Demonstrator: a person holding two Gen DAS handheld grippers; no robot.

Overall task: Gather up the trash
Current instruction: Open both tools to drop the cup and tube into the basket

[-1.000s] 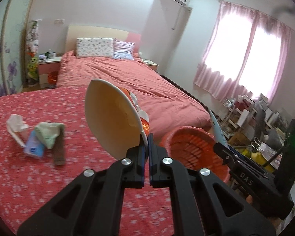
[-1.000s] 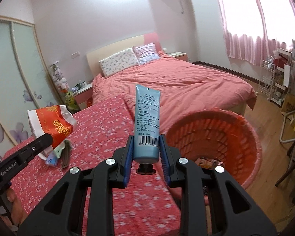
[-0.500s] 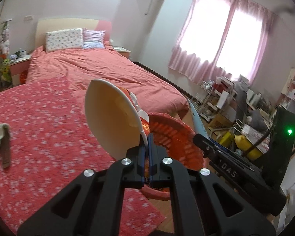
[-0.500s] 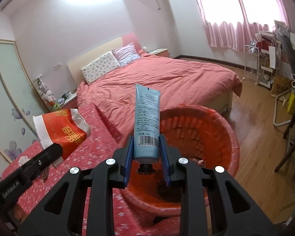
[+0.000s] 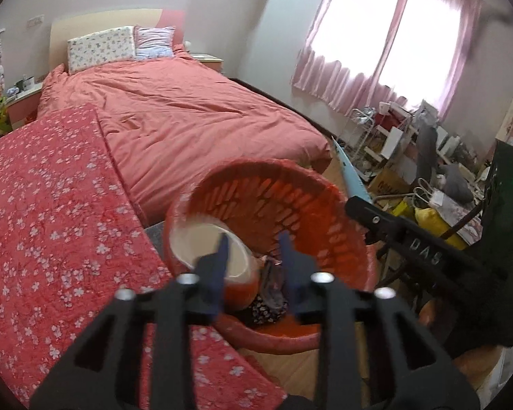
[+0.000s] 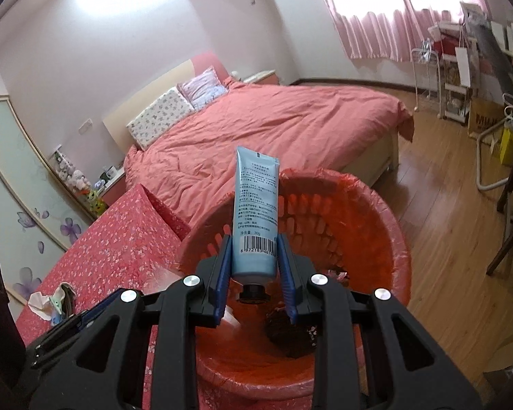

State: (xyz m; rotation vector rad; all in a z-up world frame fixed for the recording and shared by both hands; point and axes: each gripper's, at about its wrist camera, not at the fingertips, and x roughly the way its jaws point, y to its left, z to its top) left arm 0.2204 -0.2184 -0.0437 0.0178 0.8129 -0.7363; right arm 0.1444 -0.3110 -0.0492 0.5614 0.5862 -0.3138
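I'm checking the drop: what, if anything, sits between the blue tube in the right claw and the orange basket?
Nothing visible: the right claw holds the blue tube right above the open mouth of the orange basket.

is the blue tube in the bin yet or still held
Still held: the right gripper is shut on the blue tube, which stands upright, cap down, above the orange bin.

Ahead of me a bed (image 6: 263, 136) with a salmon duvet and two pillows (image 6: 160, 116) stands against the pale wall. Pink curtains (image 5: 386, 44) glow with daylight, the wooden floor (image 6: 444, 212) shines, and cluttered shelves (image 6: 461, 68) line the window side.
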